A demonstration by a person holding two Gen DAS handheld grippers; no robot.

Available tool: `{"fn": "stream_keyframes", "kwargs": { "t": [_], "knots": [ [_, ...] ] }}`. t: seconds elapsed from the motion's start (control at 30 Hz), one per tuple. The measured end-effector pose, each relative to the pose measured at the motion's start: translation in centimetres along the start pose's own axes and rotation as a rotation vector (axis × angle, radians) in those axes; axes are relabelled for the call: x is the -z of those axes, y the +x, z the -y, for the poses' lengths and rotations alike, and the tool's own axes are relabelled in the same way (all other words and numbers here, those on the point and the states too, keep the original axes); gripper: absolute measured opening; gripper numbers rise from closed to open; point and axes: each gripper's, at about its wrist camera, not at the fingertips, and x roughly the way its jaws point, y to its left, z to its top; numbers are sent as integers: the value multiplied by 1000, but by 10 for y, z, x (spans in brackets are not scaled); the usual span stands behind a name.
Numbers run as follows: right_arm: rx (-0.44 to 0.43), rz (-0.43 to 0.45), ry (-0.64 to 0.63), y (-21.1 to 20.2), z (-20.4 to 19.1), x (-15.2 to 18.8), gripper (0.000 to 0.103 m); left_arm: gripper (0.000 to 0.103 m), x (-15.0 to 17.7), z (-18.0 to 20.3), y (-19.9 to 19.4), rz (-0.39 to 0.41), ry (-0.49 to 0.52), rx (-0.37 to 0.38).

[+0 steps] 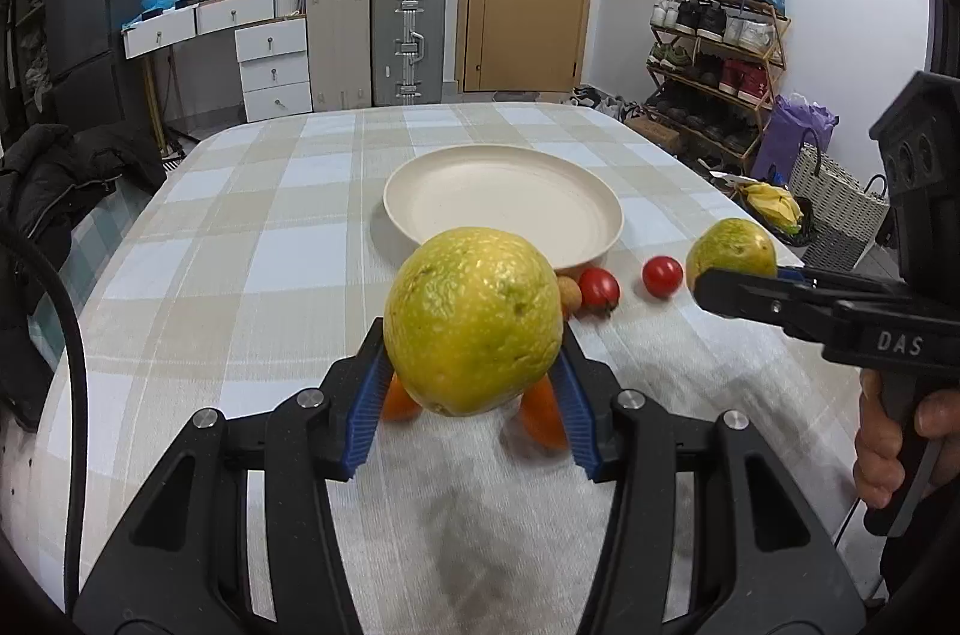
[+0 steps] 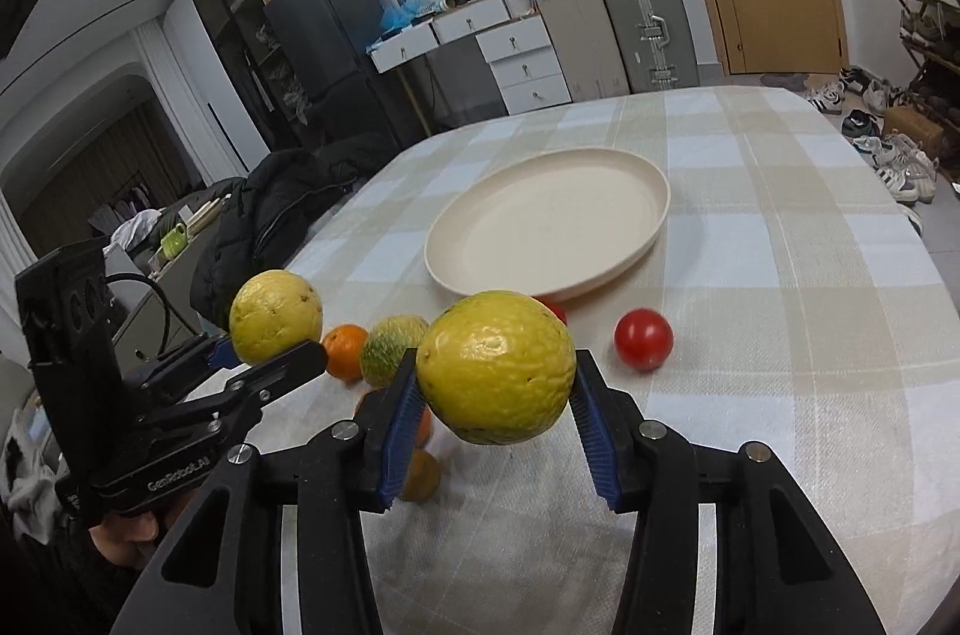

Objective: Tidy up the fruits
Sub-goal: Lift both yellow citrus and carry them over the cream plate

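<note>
My left gripper point(image 1: 474, 365) is shut on a yellow-green round fruit point(image 1: 474, 320) and holds it above the checked tablecloth. To its right, my right gripper point(image 1: 738, 269) grips a second yellow-green fruit point(image 1: 731, 245). In the right wrist view, the right gripper point(image 2: 495, 383) is shut on its yellow fruit point(image 2: 497, 365). The left gripper point(image 2: 282, 353) carries its own fruit point(image 2: 276, 316) at the left. An empty cream plate point(image 1: 504, 209) point(image 2: 549, 227) lies just beyond both. On the cloth lie two red tomatoes point(image 1: 662, 276) point(image 1: 598, 290), a small tan fruit point(image 1: 569, 296), oranges point(image 2: 345, 352) and a green-yellow fruit point(image 2: 393, 350).
The table point(image 1: 240, 215) has rounded edges, and a dark jacket point(image 2: 282, 209) is draped at its left side. Behind stand suitcases point(image 1: 408, 41), white drawers point(image 1: 273, 65), a door and a shoe rack point(image 1: 714, 41). A hand point(image 1: 888, 449) holds the right gripper's handle.
</note>
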Motion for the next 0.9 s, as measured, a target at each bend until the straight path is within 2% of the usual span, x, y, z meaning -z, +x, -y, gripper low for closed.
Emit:
{"fn": "stream_keyframes", "kwargs": {
  "t": [0.23, 0.33, 0.57, 0.9],
  "knots": [
    [7, 33, 29, -3, 2, -10, 48, 48, -19, -2, 12, 14, -9, -12],
    [-15, 37, 78, -2, 6, -14, 48, 48, -25, -5, 18, 13, -26, -11],
    [8, 67, 99, -3, 7, -27, 49, 48, -32, -5, 32, 3, -34, -13],
    [-3, 45, 127, 18, 13, -46, 49, 48, -51, -2, 54, -7, -19, -16]
  ]
}}
